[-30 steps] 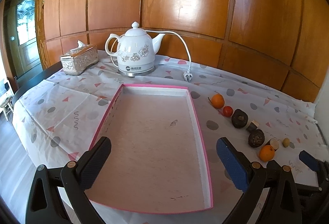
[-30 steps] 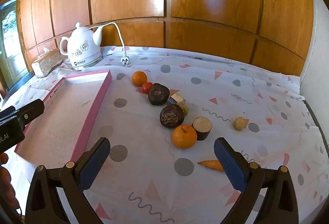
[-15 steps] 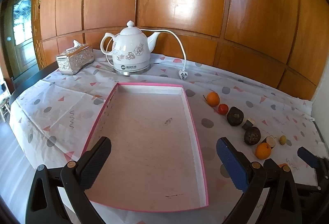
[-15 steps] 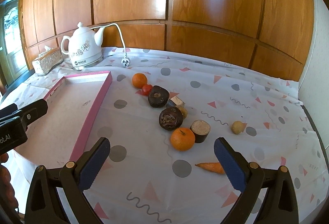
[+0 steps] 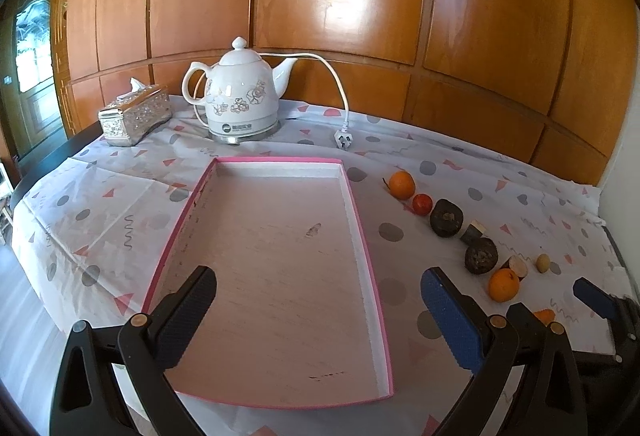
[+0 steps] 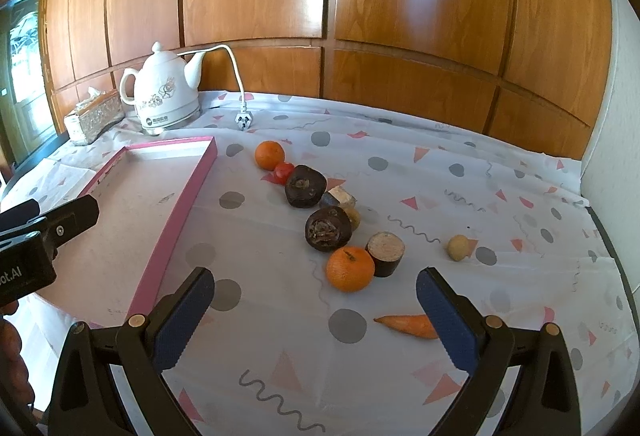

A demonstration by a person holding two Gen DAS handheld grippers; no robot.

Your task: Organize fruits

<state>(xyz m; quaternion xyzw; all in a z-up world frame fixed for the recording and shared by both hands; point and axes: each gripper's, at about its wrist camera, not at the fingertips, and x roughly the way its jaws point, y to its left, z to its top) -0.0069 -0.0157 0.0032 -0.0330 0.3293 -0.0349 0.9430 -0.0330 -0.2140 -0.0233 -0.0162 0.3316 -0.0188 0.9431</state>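
Note:
A shallow pink-rimmed tray [image 5: 362,232] lies empty on the table; it also shows in the right wrist view [image 6: 176,220]. A row of produce lies to its right: a far orange [image 6: 270,155], a small tomato [image 6: 284,172], two dark round fruits [image 6: 305,186] [image 6: 329,228], a near orange [image 6: 350,268], a cut brown stub [image 6: 385,253], a small tan ball [image 6: 458,247] and a carrot [image 6: 406,325]. My left gripper [image 5: 318,310] is open and empty over the tray's near end. My right gripper [image 6: 316,314] is open and empty, just short of the near orange.
A white floral kettle [image 5: 240,100] with its cord and plug [image 5: 344,140] stands at the back. A silver tissue box [image 5: 134,115] sits at the back left. Wood panelling runs behind the table. A white wall [image 6: 612,156] borders the right side.
Both grippers have pulled back and risen slightly, so the tray and the fruit row sit a little farther away. Both stay open. Nothing on the table has moved.

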